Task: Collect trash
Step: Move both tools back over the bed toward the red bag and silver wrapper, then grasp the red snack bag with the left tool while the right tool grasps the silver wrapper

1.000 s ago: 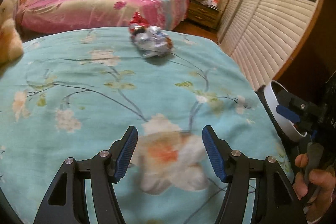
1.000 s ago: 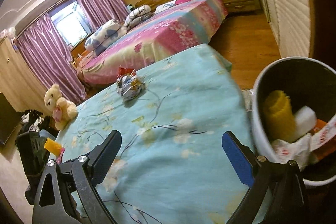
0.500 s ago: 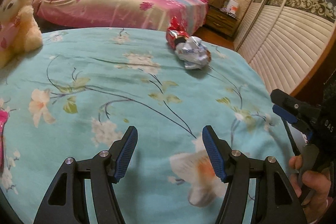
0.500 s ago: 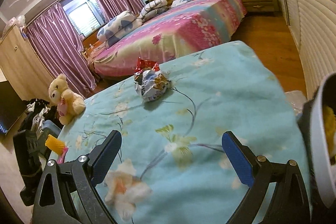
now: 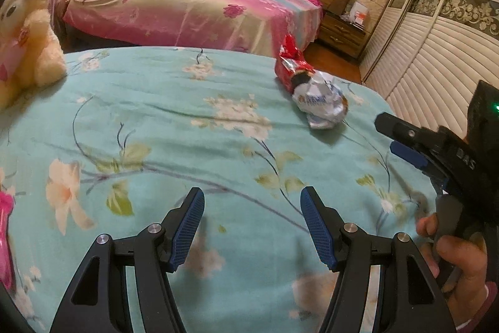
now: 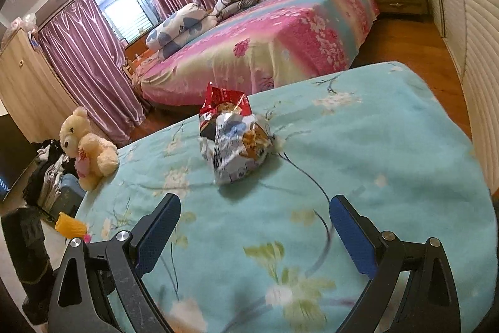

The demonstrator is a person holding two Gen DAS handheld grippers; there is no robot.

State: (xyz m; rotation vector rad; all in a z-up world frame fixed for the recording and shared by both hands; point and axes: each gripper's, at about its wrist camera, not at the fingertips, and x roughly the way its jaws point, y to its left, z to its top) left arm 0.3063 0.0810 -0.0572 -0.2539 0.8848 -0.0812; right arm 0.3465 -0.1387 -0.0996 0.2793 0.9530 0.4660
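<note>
Bedroom setting: a turquoise floral bedspread (image 5: 156,120) fills the lower and middle part of both views, with a second bed under a pink cover (image 5: 193,11) across the upper middle behind it. Slatted white wardrobe doors (image 5: 436,58) run down the right side of the left wrist view; purple curtains (image 6: 90,58) and a lit window occupy the upper left of the right wrist view.

Trash item: a crumpled silver snack wrapper (image 5: 321,103) with a red torn end lies on the bedspread, right of centre in the left wrist view. In the right wrist view the same wrapper (image 6: 234,142) sits at centre frame, just above the gap between the fingers. It touches neither gripper.

Left gripper (image 5: 252,227): at bottom centre of its own view, jaws spread wide, blue pads facing each other, nothing between them, bedspread showing below.

Right gripper (image 6: 254,233): at bottom centre of its own view, jaws likewise spread wide and holding nothing. It also appears at the right edge of the left wrist view, where the person's hand (image 5: 458,267) grips its handle in the lower right corner.

Other items: a cream teddy bear (image 5: 28,33) sits at the left edge of the bedspread, well apart from the wrapper. A yellow object (image 6: 70,227) shows at lower left of the right wrist view; its nature cannot be determined.
</note>
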